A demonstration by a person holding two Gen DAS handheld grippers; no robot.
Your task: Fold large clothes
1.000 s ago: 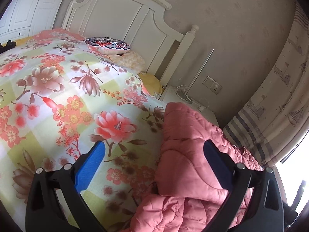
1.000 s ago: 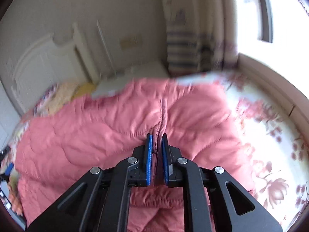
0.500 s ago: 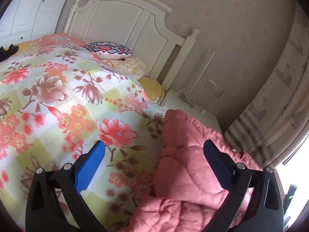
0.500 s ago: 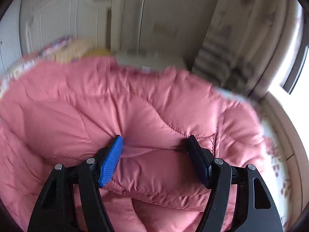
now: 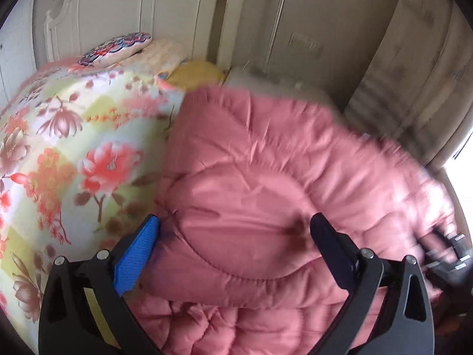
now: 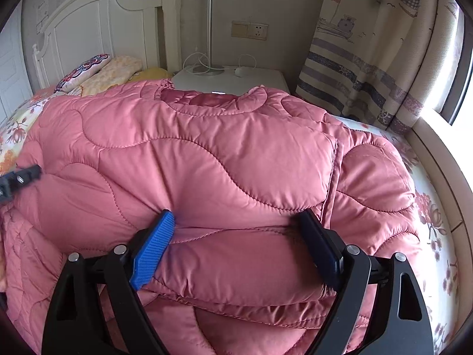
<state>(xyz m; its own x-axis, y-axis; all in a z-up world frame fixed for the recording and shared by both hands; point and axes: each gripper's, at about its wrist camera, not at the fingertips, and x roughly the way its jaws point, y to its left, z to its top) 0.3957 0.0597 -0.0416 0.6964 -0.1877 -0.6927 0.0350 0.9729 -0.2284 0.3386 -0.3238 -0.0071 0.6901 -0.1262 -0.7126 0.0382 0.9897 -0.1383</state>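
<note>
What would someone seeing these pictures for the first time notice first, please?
A big pink quilted coat fills the middle, folded over on a flowery bedspread. The right gripper stands open over its near fold, its jaws having just been opening; the left gripper is open too. Behind stand a white headboard and a striped curtain.

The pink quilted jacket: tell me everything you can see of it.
The pink quilted jacket is puffy, satin-like fabric stitched in wavy lines. It lies folded on the floral bedspread, one layer doubled over the front, its collar toward the white nightstand. An edge seam runs down its right side. The right gripper, whose jaws have just been opening, straddles a fold with its fingers apart. The left gripper hangs open above it.
</note>
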